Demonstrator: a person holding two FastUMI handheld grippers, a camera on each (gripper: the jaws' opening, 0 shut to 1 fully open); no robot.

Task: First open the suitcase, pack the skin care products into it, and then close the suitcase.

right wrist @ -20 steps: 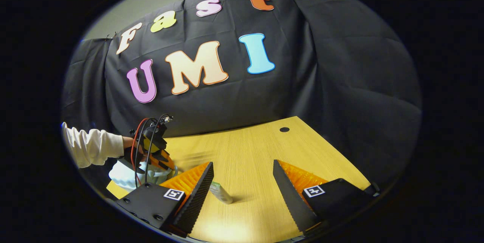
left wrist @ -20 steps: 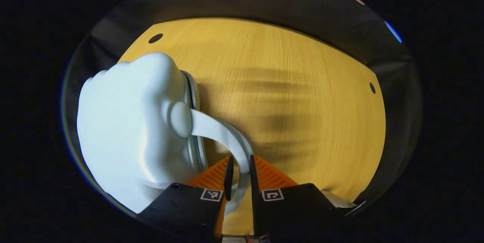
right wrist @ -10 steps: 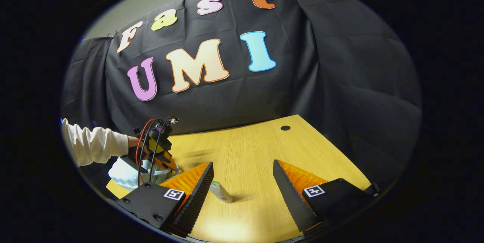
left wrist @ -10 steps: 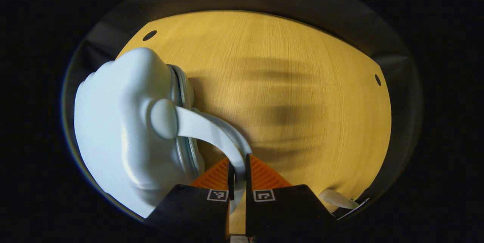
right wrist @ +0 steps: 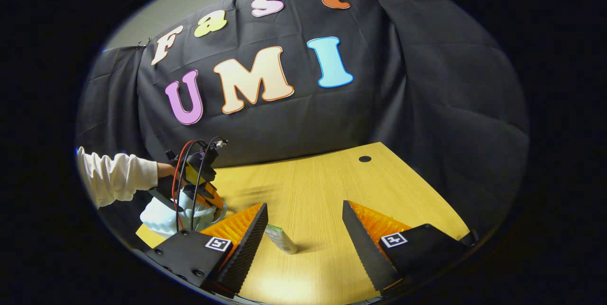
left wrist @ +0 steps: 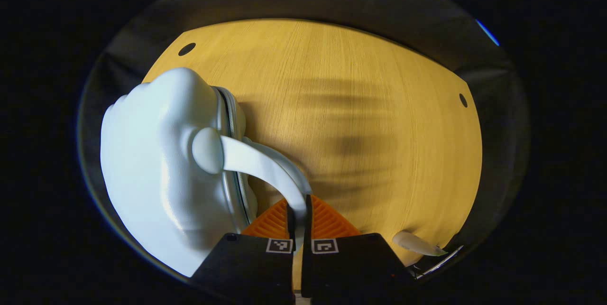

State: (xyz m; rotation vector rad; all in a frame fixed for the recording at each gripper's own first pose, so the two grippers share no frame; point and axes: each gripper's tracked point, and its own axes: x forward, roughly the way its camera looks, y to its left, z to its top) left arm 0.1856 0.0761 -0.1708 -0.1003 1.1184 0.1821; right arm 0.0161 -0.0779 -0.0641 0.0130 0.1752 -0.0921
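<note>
The left gripper [left wrist: 297, 215] has closed tighter, clamped on the pale blue suitcase [left wrist: 161, 172] handle [left wrist: 258, 167]. The right gripper [right wrist: 303, 229] gapes near a tube [right wrist: 280, 239]; no readable label.

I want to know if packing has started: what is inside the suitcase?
The suitcase sits on the table with its shells together, so the inside is hidden. The left gripper grips its handle. A tube lies on the table, unpacked.

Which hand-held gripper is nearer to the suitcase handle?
Left. The left hand-held gripper is shut on the suitcase handle of the pale suitcase. The right hand-held gripper hangs open over the table, apart from it, near a small tube.
</note>
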